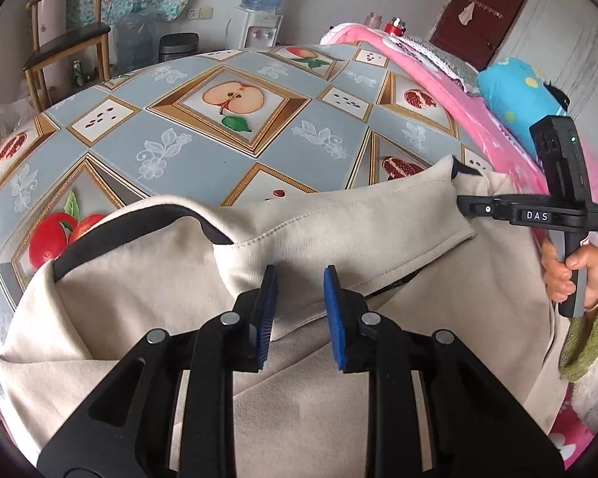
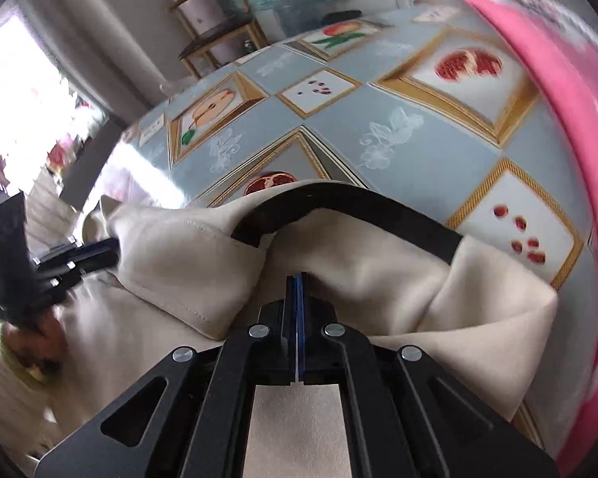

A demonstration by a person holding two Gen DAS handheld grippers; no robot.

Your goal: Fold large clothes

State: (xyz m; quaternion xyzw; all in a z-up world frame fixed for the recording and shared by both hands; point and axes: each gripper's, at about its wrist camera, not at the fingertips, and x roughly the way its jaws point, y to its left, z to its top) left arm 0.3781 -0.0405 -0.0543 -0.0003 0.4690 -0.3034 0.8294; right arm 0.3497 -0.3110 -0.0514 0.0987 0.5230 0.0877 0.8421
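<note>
A large beige garment (image 1: 339, 231) with a black neck band (image 1: 131, 231) lies on the fruit-print tablecloth (image 1: 203, 135). My left gripper (image 1: 301, 275) is open just above a fold of the beige cloth, holding nothing. My right gripper (image 2: 298, 279) is shut on the beige garment (image 2: 187, 255) just below its black neck band (image 2: 358, 203). The right gripper also shows in the left wrist view (image 1: 464, 205) at the garment's right edge, gripping the cloth. The left gripper shows at the left edge of the right wrist view (image 2: 111, 251).
A pink blanket (image 1: 458, 79) runs along the table's right side, with a blue spotted bundle (image 1: 514, 91) on it. Beyond the table stand a wooden chair (image 1: 67, 40), a water dispenser (image 1: 263, 8), a dark bin (image 1: 177, 46) and a brown door (image 1: 482, 12).
</note>
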